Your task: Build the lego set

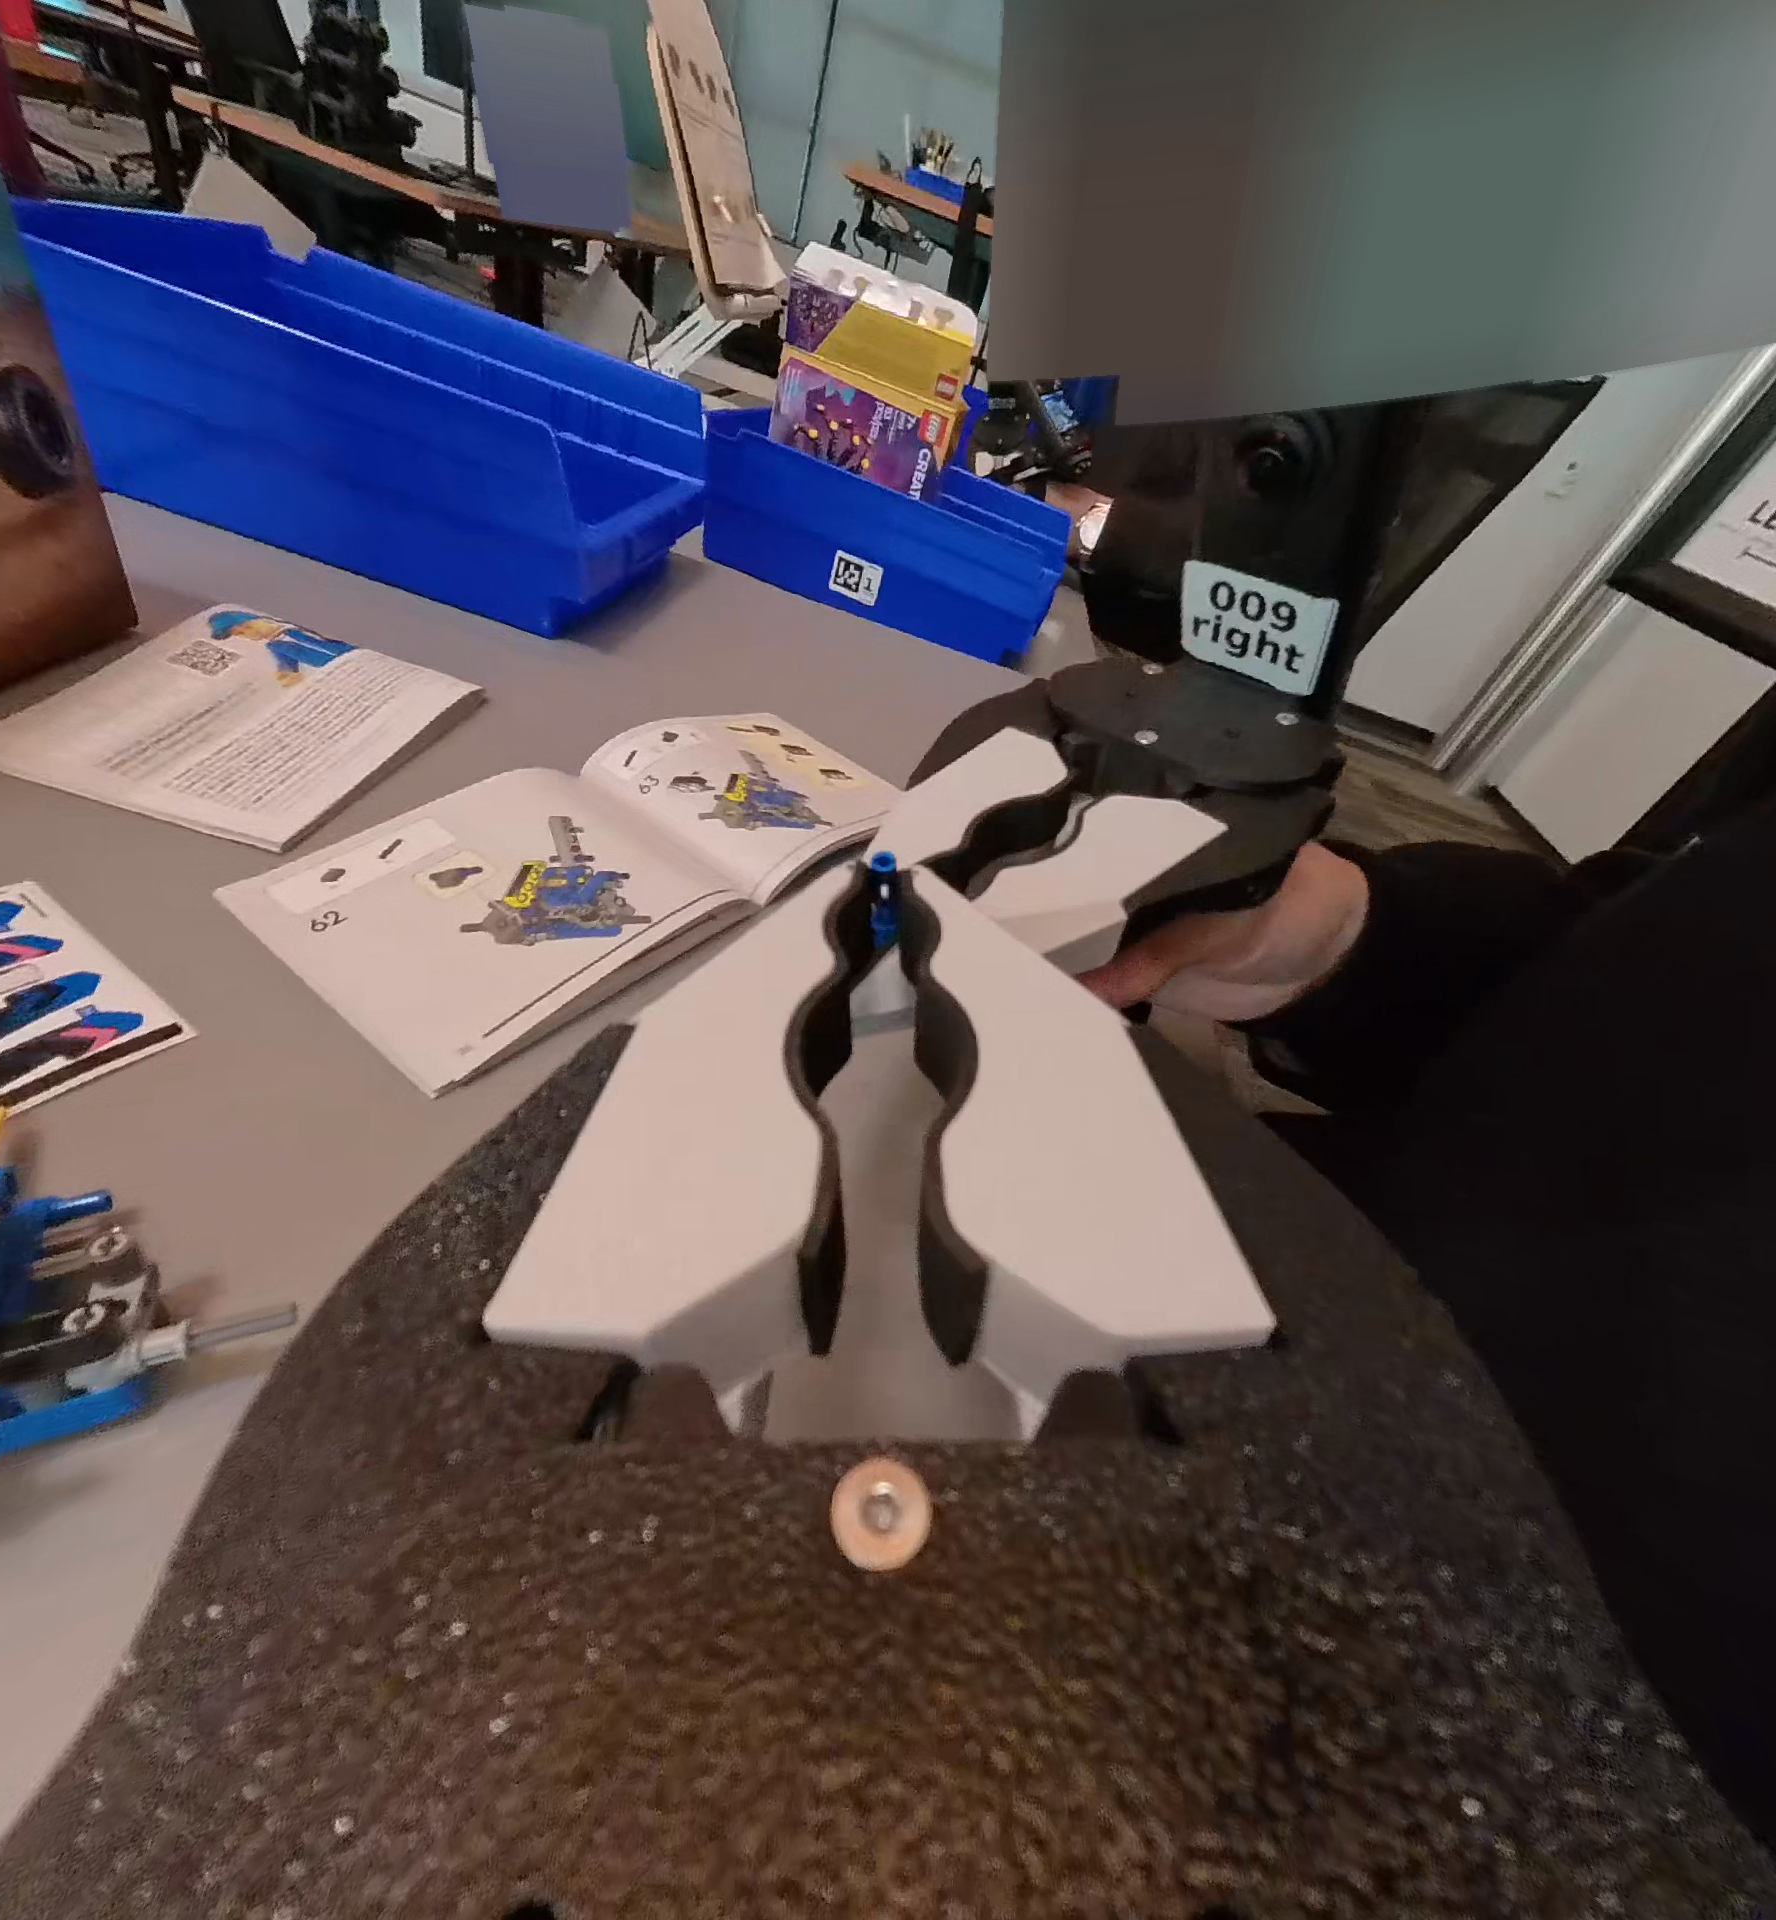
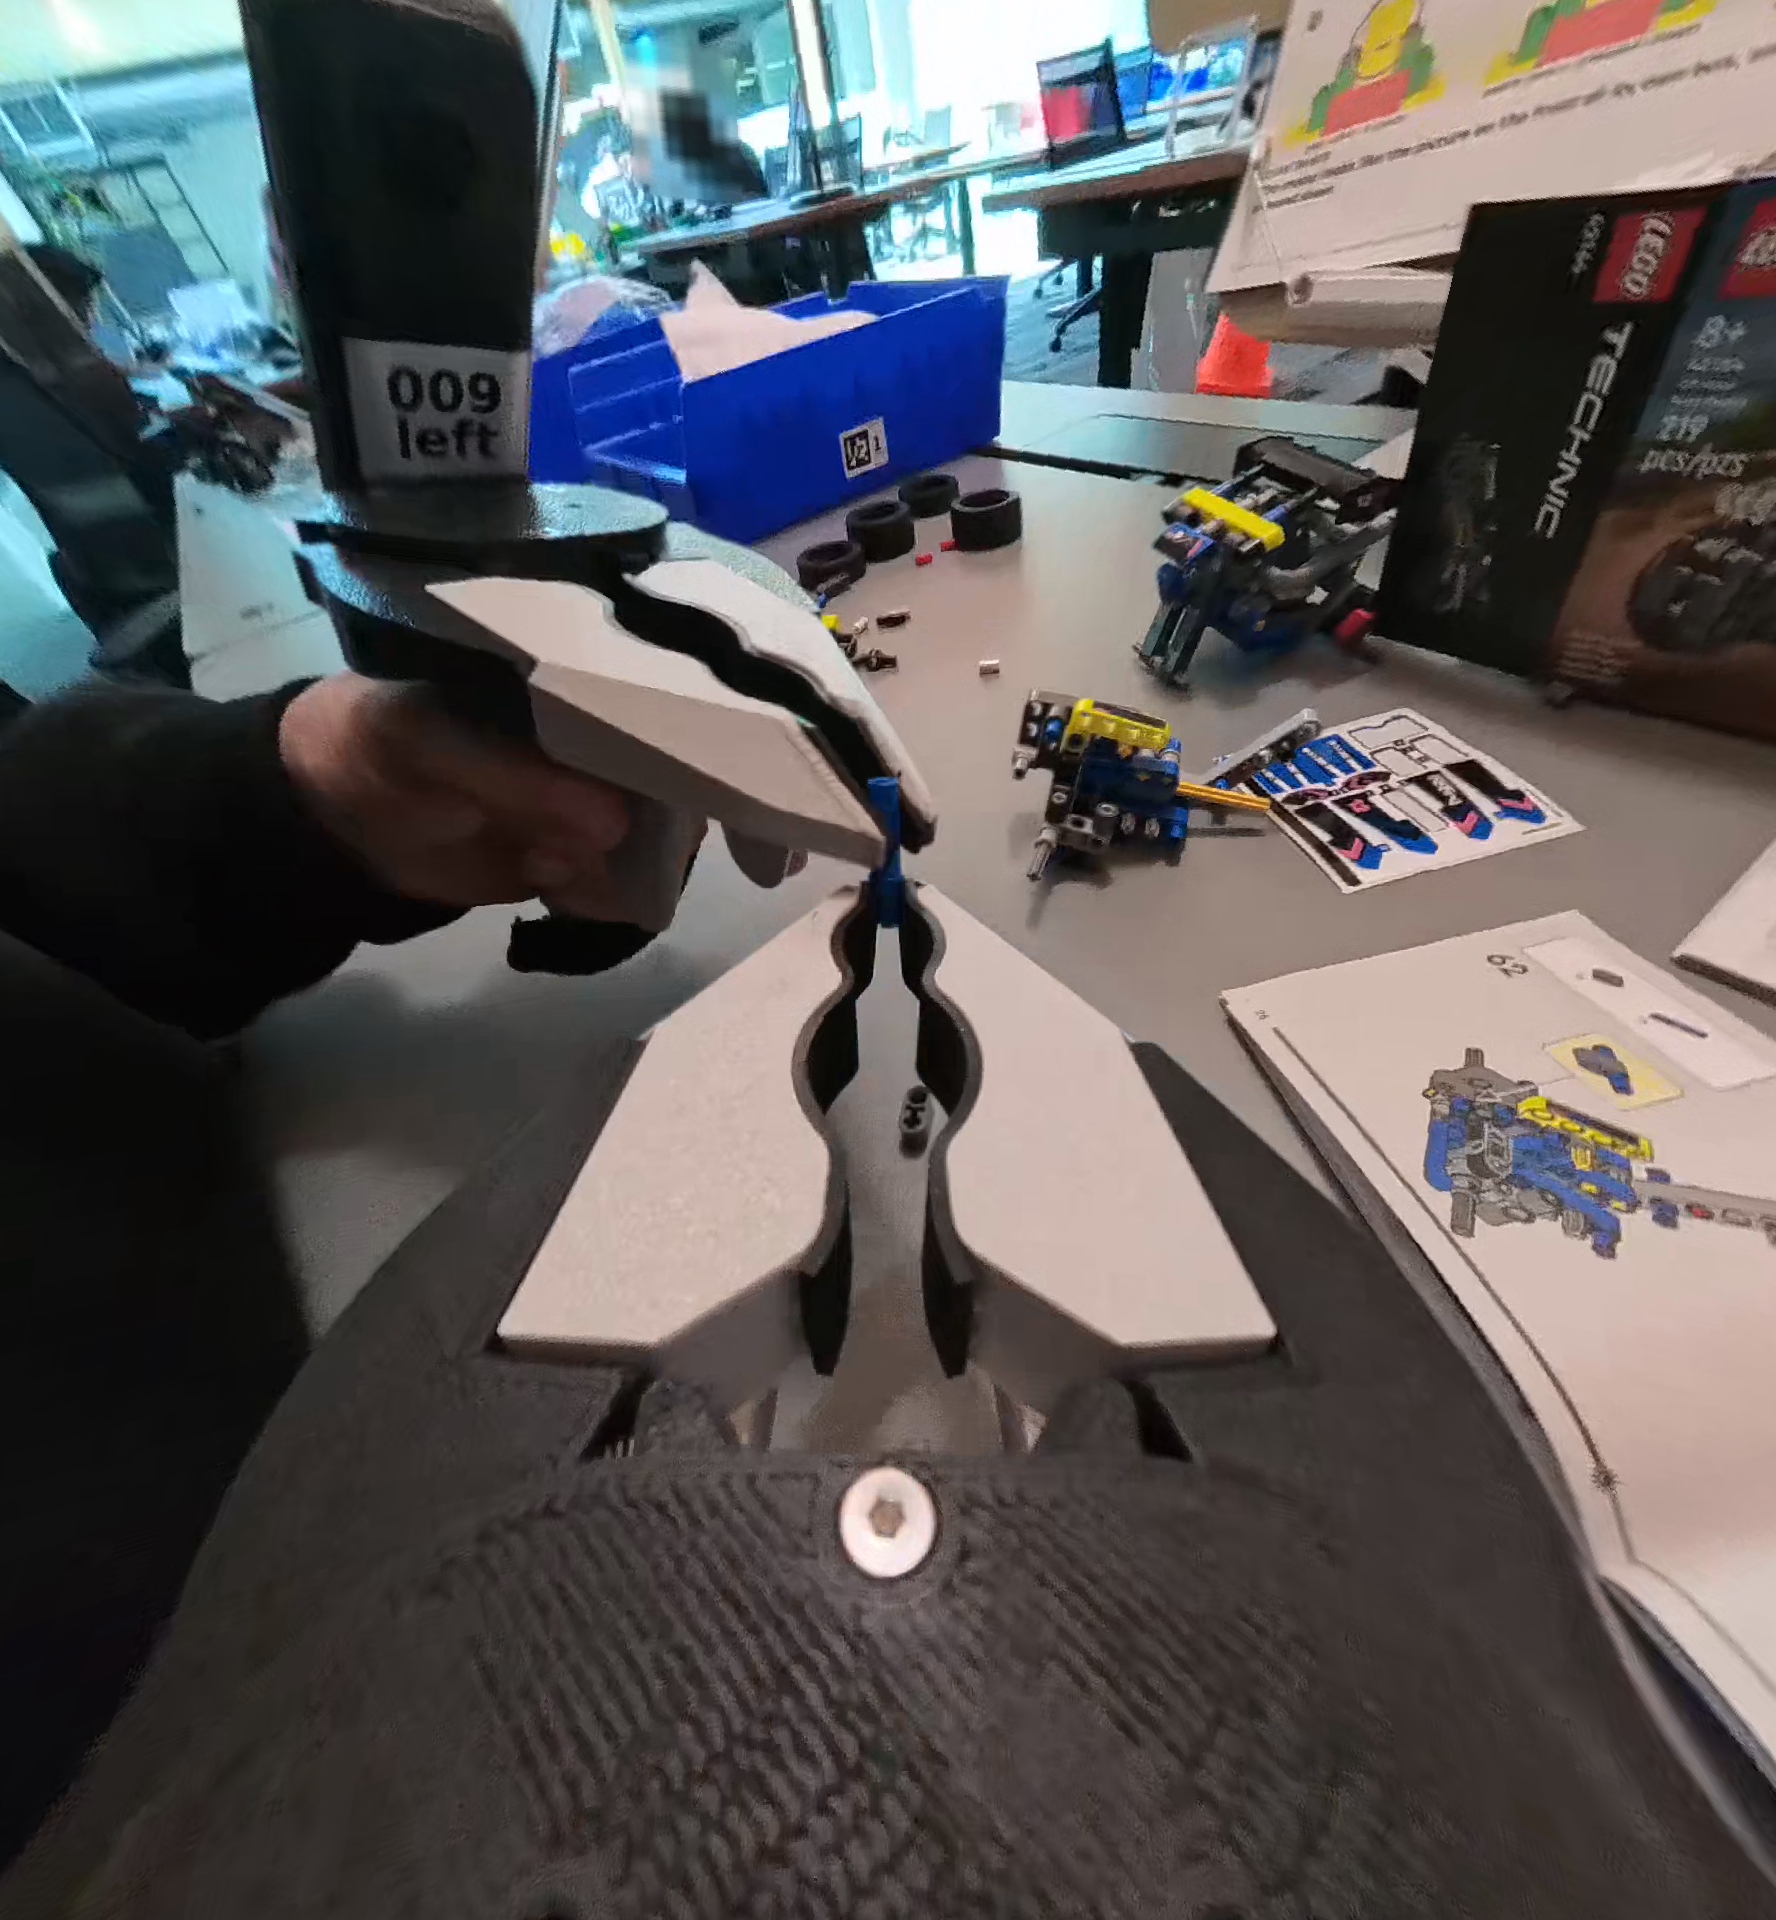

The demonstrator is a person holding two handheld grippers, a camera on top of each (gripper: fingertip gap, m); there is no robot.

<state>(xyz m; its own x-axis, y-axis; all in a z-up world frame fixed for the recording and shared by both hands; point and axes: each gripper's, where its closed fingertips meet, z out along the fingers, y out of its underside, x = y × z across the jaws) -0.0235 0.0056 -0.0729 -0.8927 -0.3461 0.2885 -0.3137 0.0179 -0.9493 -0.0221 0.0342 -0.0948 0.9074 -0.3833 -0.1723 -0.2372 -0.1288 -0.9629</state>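
A small blue pin (image 1: 880,896) is pinched between the tips of my left gripper (image 1: 880,883), held above the grey table. My right gripper (image 1: 910,844) comes in from the upper right and its tips meet at the same pin. In the right wrist view the blue pin (image 2: 885,852) stands upright between the tips of my right gripper (image 2: 885,902), and my left gripper (image 2: 894,821) closes on its upper end from the left. A small blue and yellow sub-build (image 2: 1102,779) lies on the table behind, and it also shows in the left wrist view (image 1: 22,1278).
A larger blue build (image 2: 1258,561) stands by the set's box (image 2: 1632,447). Black tyres (image 2: 915,520) and small loose parts lie near a blue bin (image 2: 790,395). The open manual (image 2: 1549,1195) and a sticker sheet (image 2: 1403,800) lie right. A small black part (image 2: 913,1117) lies below my fingers. My two grippers' fingertips are within a few centimetres of each other.
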